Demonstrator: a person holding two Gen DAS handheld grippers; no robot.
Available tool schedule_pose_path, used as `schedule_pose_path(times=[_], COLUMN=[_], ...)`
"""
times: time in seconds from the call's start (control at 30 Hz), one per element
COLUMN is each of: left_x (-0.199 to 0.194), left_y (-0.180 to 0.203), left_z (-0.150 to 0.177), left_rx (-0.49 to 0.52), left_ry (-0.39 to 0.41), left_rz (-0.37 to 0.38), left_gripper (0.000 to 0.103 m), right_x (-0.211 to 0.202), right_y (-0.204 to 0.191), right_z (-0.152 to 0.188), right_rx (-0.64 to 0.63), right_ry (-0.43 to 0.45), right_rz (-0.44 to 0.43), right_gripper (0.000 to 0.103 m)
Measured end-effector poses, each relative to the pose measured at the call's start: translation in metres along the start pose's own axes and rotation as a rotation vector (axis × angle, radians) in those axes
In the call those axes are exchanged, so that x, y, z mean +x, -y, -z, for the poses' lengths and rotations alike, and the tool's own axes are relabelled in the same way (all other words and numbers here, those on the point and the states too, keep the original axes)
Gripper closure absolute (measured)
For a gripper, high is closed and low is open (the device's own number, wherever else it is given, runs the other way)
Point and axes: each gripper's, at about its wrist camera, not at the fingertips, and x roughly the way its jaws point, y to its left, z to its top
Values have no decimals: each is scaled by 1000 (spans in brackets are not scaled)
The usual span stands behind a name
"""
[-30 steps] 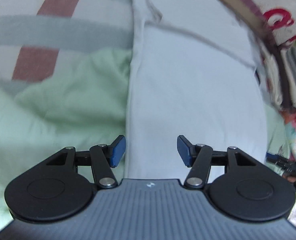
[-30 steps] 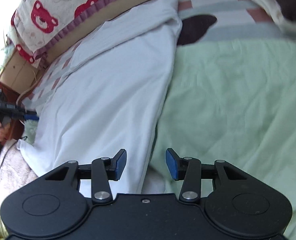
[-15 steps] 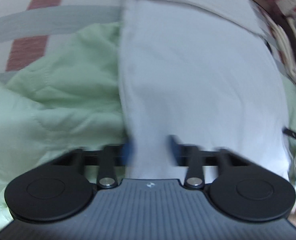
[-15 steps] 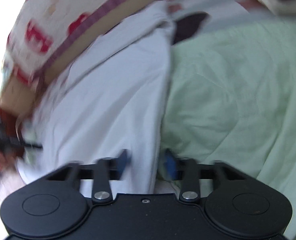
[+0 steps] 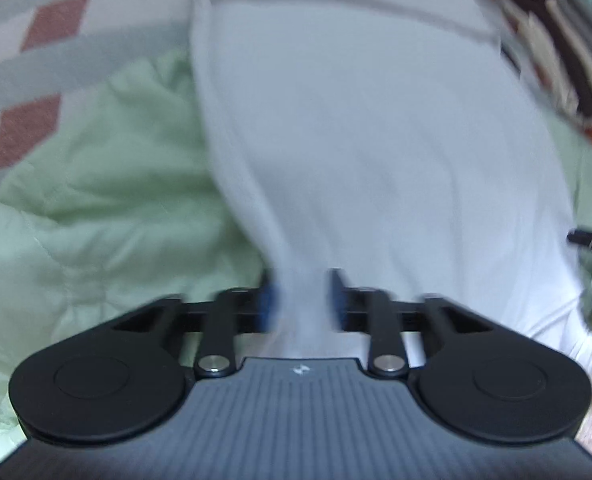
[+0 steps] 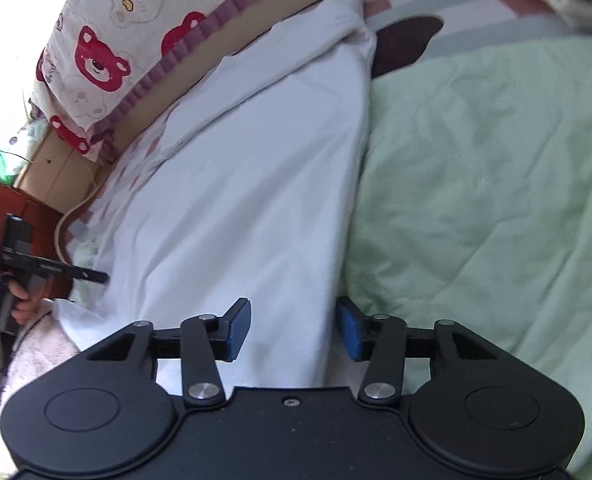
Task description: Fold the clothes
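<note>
On green quilt: white garment betw. both opening tongs, left narrow, right wide.

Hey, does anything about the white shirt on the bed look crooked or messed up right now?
Mostly tidy. The white cotton shirt lies flat on the pale green quilt, but its near edge is bunched into a ridge between the pads of the left gripper, whose jaws are opening.
</note>
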Motion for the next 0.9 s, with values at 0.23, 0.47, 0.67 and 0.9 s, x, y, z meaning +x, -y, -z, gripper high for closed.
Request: schedule_pose_path(times=[0.23,0.47,0.67,0.9], left_x=[-18,-46,-60,1], left_y=[24,-1,-3,-19], left_z=[-6,-52,-101,-82], left_rx=[157,-75,-149,-232], left_ry=[89,275,632,607], left_rz=[-1,131,-60,105], left_gripper=[99,99,96,71], right_x=[-10,-34,-15,18], right_y=[-21,-47,-41,-23], right_z=[-10,-88,-168,-162], right_rx=[-141,-238,-184,-60], right_ry=[83,250,461,415], right_rz=[-64,-75,166,317], right_gripper=[97,97,89,61])
